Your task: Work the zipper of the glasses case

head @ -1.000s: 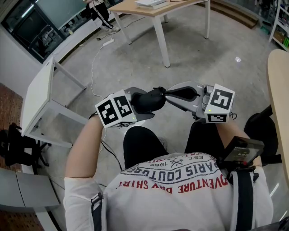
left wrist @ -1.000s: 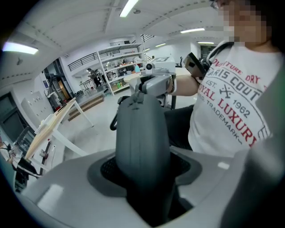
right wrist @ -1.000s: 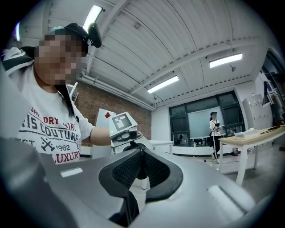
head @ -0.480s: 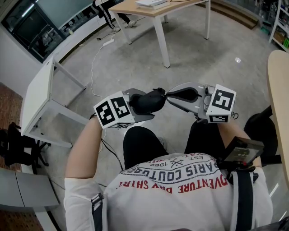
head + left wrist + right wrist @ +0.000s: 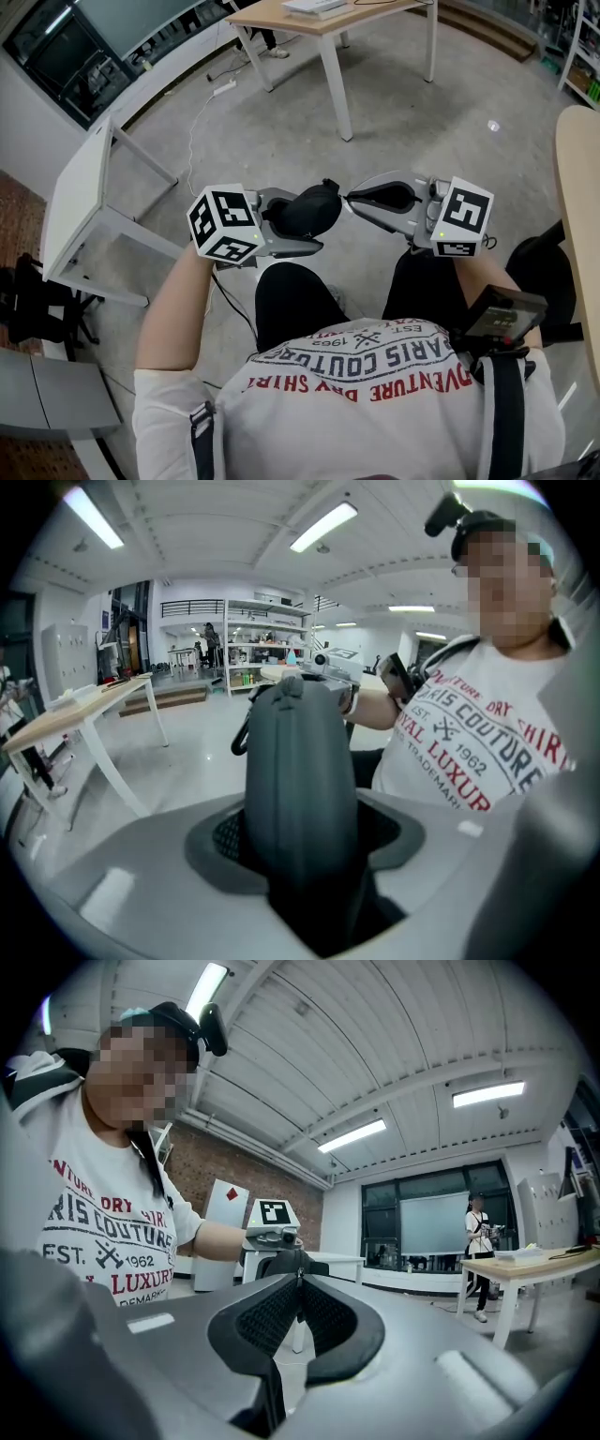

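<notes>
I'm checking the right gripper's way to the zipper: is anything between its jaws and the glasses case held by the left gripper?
Nothing visible does. The right gripper has its tips together at the end of the glasses case, apparently pinching the zipper pull, with the left gripper clamping the case in mid-air.

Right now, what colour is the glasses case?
The glasses case is dark grey; clearest in left gripper view.

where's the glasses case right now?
Head view, center-left: the glasses case sits clamped in the left gripper above the person's lap, with the right gripper pinching its zipper pull.
</notes>
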